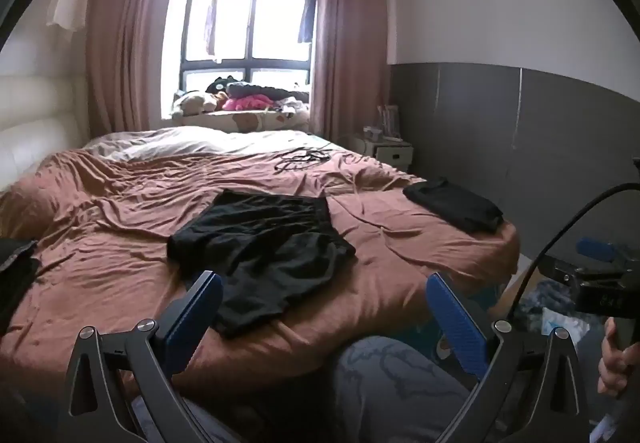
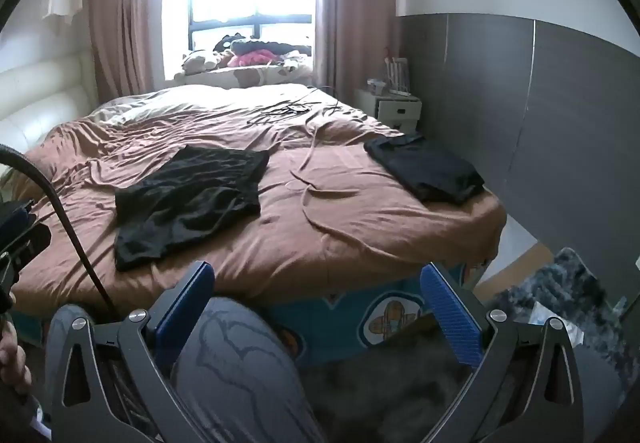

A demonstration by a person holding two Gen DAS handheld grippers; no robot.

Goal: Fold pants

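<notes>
A pair of black pants (image 1: 260,255) is lying spread out and rumpled on the brown bedspread (image 1: 120,243) of a bed, near the bed's front edge. In the left wrist view the pants are seen just beyond the blue fingertips; in the right wrist view they are lying to the left of the middle, well apart from that gripper.

The left gripper (image 1: 324,303) is being held over the front edge of the bed with its jaws spread as wide as they go; nothing is being gripped between them, and the pants are not being touched. The right gripper (image 2: 316,295) is being held lower, in front of the bed's side, likewise spread wide and carrying nothing. A knee in grey patterned trousers (image 2: 236,363) is showing between its fingers.

A second dark garment, folded (image 1: 454,209), is resting near the bed's right corner, well apart from the pants. A tangle of black cables (image 1: 302,159) is lying farther back on the bedspread. Behind the bed, a bright window (image 1: 248,27) is being framed by pink curtains (image 1: 120,43), and soft toys (image 1: 240,97) are piled on the sill. A small white nightstand (image 1: 394,153) is standing by the grey wall panel.
</notes>
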